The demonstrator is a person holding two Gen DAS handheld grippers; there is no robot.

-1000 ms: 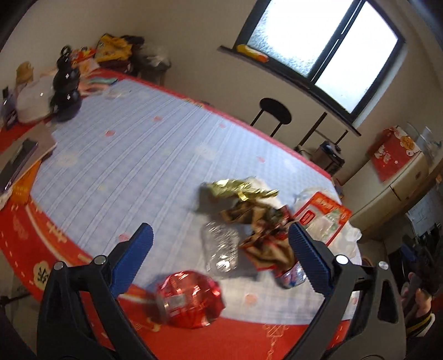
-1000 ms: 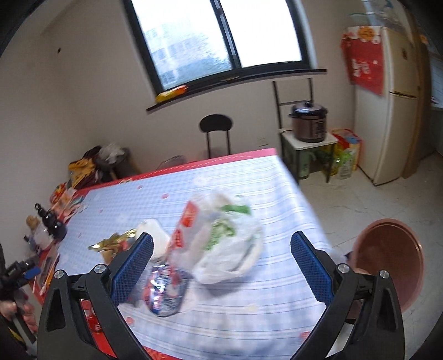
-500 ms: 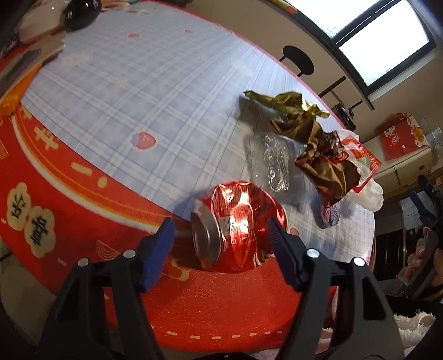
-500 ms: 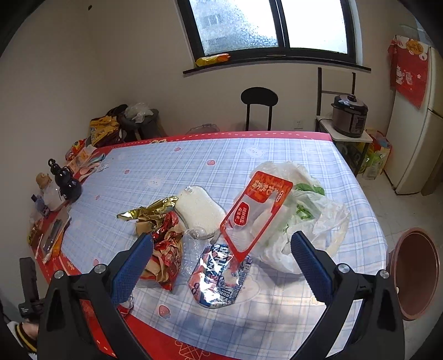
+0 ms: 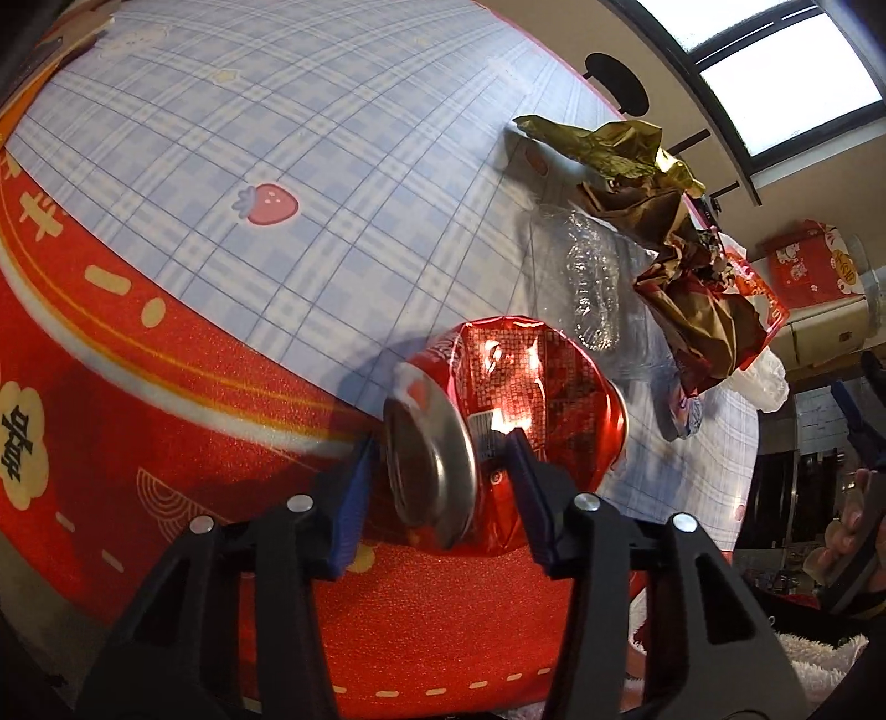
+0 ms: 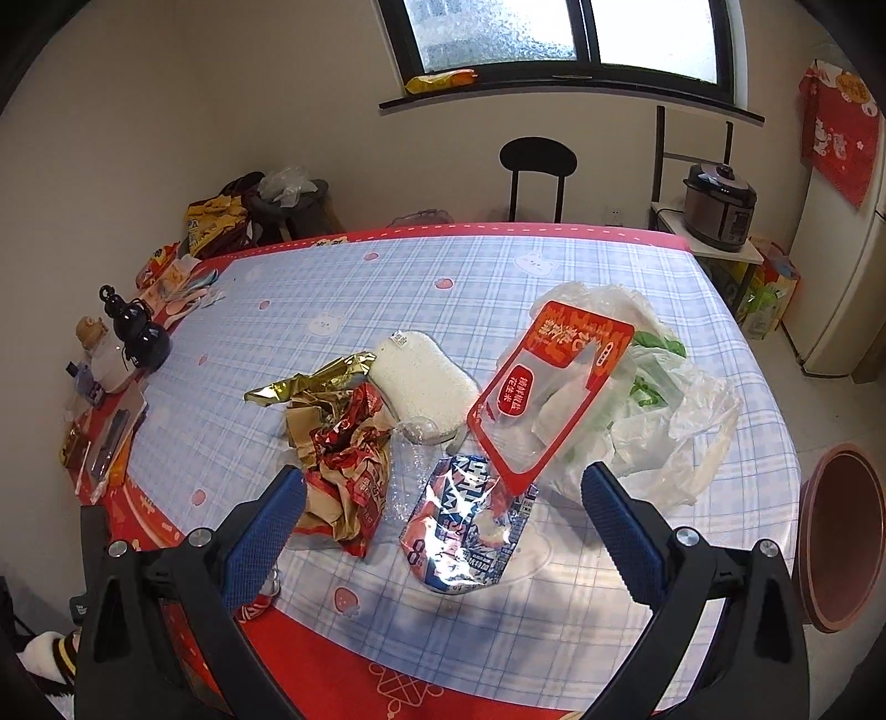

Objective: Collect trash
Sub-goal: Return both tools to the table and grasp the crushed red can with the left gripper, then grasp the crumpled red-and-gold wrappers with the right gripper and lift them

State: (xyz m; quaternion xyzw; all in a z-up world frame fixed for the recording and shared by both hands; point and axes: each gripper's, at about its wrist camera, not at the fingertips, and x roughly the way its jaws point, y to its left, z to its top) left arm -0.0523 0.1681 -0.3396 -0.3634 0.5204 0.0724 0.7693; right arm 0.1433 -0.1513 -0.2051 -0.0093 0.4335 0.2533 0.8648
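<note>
First piece of trash being gripped; everything else left on the table.

Left wrist view: left gripper [image 5: 437, 471] pinching the crushed red can [image 5: 498, 426] at the near table edge [image 5: 166, 387], silver end toward the camera, long axis running away toward the gold wrapper [image 5: 609, 144]. Right wrist view: right gripper [image 6: 443, 498] spread wide, holding nothing, above the blue-white packet [image 6: 470, 531]; red-trimmed pouch [image 6: 548, 387], white plastic bag [image 6: 664, 421] and crumpled wrappers [image 6: 338, 443] uncollected, brown bin [image 6: 841, 537] standing beside the table, apparently awaiting its first item.

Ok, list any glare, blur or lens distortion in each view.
Left wrist view: bright glare spots on the crushed red can between the left tool's fingers; strong fisheye bends the tablecloth checks. Right wrist view: sharp overall, overexposed window, sheen on the blue wrapper, curved walls.
</note>
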